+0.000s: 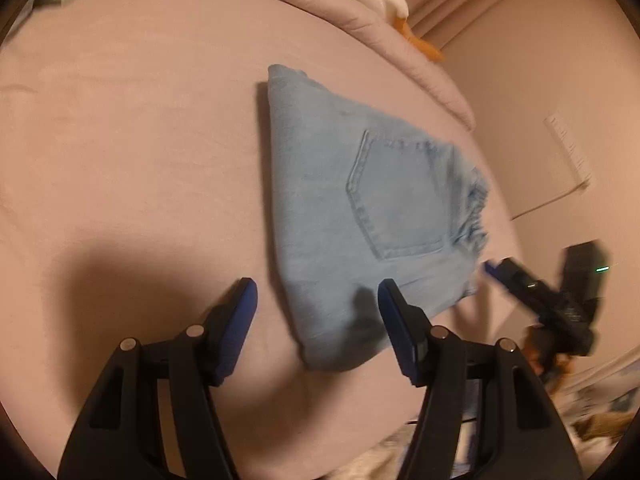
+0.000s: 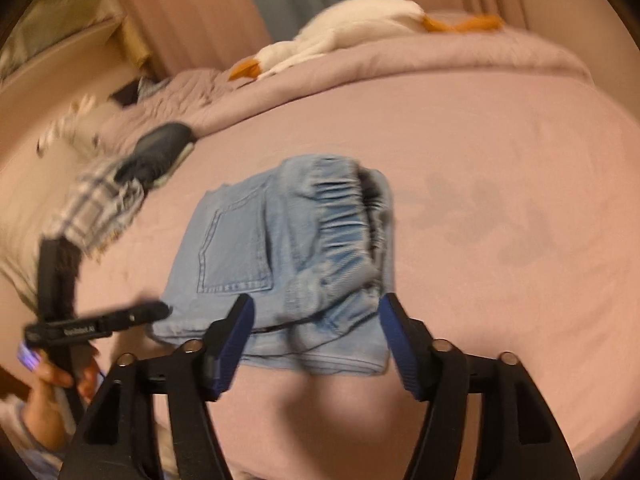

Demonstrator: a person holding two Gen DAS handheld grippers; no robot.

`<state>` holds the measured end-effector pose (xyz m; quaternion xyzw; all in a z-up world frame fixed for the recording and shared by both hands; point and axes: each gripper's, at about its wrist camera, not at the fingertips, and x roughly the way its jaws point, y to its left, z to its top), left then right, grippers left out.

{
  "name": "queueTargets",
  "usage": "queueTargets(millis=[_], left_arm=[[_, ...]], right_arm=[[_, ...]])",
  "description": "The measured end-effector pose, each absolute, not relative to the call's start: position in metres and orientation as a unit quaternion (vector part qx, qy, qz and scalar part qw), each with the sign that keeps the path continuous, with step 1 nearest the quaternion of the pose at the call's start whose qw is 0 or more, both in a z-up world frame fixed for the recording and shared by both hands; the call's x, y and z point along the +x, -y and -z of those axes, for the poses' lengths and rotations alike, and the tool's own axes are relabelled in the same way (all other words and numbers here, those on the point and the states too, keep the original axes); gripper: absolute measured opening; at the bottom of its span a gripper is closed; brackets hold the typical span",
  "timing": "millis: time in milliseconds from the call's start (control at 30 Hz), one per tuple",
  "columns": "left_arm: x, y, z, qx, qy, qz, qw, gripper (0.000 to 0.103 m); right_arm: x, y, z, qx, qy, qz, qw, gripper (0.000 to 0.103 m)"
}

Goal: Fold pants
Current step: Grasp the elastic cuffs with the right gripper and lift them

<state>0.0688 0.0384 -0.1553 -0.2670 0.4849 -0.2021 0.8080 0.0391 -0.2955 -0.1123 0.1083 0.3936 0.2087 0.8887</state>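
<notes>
Light blue denim pants [image 1: 360, 216] lie folded into a compact bundle on the pink bed sheet [image 1: 140, 140], back pocket up. They also show in the right wrist view [image 2: 280, 256], elastic waistband at the right. My left gripper [image 1: 316, 292] is open and empty, raised over the near corner of the bundle. My right gripper [image 2: 316, 312] is open and empty, just above the bundle's near edge. The right gripper also shows at the right of the left wrist view [image 1: 492, 268]. The left gripper appears at the left of the right wrist view [image 2: 160, 312].
A rolled pink duvet [image 2: 400, 60] runs along the far side, with a white plush goose [image 2: 360, 24] on it. A plaid cloth [image 2: 96, 204] and a dark item [image 2: 156, 148] lie at the left. The bed edge [image 1: 500, 184] is just right of the pants.
</notes>
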Motion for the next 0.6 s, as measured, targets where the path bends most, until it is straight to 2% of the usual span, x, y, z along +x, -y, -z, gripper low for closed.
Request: queueTargets(millis=[133,267,333,500,600], left_arm=[[0.077,-0.042,0.163,-0.346,-0.49,0.23,0.767,0.062],[0.087,-0.036,0.163,-0.36,-0.493,0.236,0.756,0.062],[0.089,-0.033,0.162,-0.357,-0.495,0.235,0.757,0.062],[0.1,-0.032,0.162,-0.36,-0.492,0.235,0.757,0.062],[0.107,-0.031,0.163,-0.361,-0.493,0.236,0.756,0.063]], right_arm=[[0.057,0.319,0.133,0.215,-0.426,-0.225,0.85,0.076],[0.08,0.33,0.161,0.304,-0.46,-0.238,0.799,0.08],[0.084,0.328,0.161,0.32,-0.457,-0.249,0.792,0.084],[0.096,0.308,0.158,0.302,-0.469,-0.253,0.79,0.086],[0.1,0.298,0.155,0.289,-0.469,-0.258,0.794,0.094]])
